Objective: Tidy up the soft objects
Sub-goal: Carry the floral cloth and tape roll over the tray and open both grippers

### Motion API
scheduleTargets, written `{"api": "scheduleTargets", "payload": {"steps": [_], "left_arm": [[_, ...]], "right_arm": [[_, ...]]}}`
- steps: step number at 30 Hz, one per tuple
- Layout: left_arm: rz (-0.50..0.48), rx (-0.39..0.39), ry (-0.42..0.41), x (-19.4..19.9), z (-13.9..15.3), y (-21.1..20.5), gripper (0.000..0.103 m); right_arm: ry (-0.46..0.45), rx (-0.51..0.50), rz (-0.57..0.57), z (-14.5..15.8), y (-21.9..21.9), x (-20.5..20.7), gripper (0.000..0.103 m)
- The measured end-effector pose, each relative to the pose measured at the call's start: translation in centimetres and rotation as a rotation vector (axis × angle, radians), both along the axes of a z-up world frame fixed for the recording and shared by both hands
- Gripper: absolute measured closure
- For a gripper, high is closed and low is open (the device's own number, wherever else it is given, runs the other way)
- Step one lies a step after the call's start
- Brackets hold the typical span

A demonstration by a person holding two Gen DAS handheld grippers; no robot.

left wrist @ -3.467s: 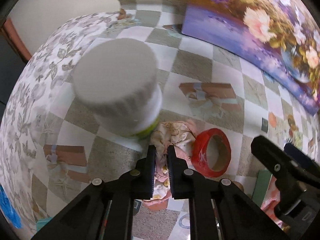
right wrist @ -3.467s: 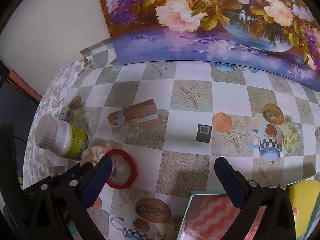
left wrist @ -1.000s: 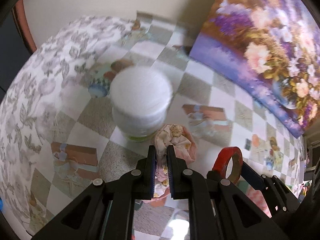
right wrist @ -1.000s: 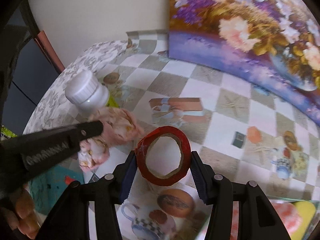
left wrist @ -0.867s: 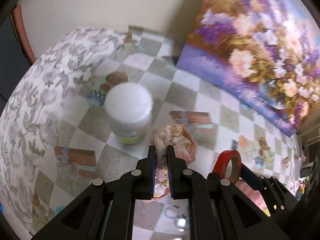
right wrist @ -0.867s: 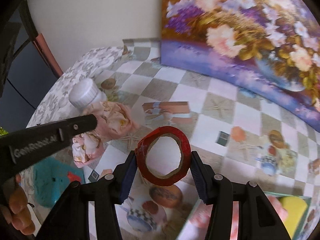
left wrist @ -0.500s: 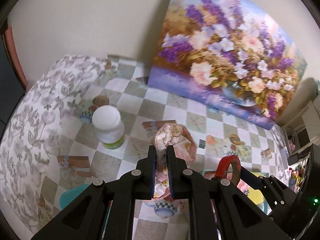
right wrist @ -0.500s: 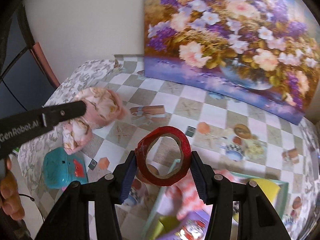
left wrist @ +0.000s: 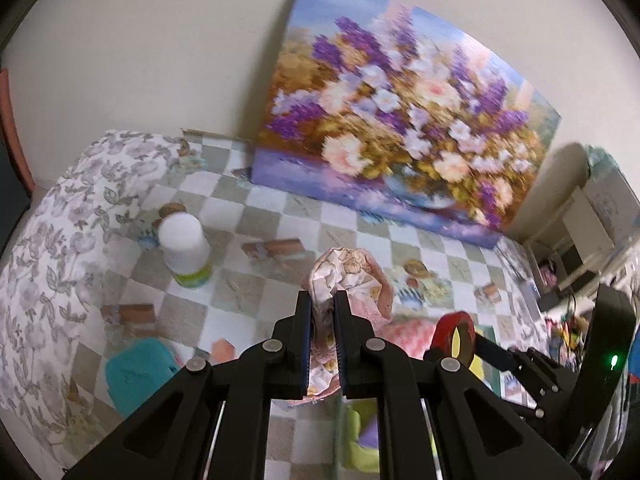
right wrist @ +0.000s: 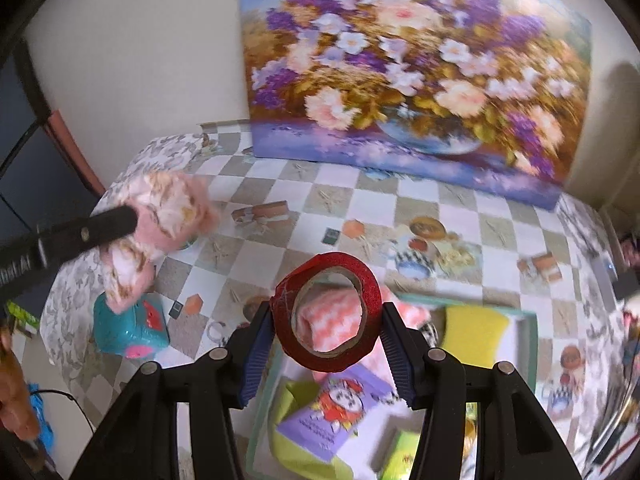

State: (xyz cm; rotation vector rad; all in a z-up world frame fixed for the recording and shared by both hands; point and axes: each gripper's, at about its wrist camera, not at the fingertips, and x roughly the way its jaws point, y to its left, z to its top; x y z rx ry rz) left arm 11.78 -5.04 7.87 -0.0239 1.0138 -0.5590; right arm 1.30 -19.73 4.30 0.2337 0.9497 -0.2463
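In the left wrist view, the left gripper [left wrist: 322,308] angled steeply down over the checkered table [left wrist: 240,248], its fingers [left wrist: 303,320] clamped tight on a pink floral cloth [left wrist: 352,276] held clear of the surface. In the right wrist view, the right gripper [right wrist: 328,332] likewise tilted downward above a teal tray [right wrist: 528,344], its half-spread fingers [right wrist: 258,344] pinching an upright red tape roll [right wrist: 326,316].

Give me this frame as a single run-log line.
left tool: shut on pink floral cloth | right tool: shut on red tape roll | both lifted above table | tray below: holds soft items
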Motion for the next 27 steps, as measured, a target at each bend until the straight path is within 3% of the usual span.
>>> {"api": "scheduleTargets", "payload": {"steps": [8,16,22,27], "left_arm": [[-0.174,0.039,0.045,-5.4,-2.3,-4.3,0.092],[-0.322,0.14,0.045,-10.8,-4.9,-8.4,0.092],[-0.376,0.221,0.067,-12.5,-7.8,-10.6,0.092],[-0.36,0.271,0.11,-12.3,-10.1,-11.0,0.091]], "right_arm": [[0.098,0.057,-0.139,-3.1,-2.6,-4.8,0.047],[0.16,0.133,-0.263,-5.7,-5.8,-8.5,0.047],[0.23,0.18,-0.298,-8.4,-7.0,-8.9,0.047],[0.26,0.178,-0.313,-9.3,-7.5,-9.0,0.047]]}}
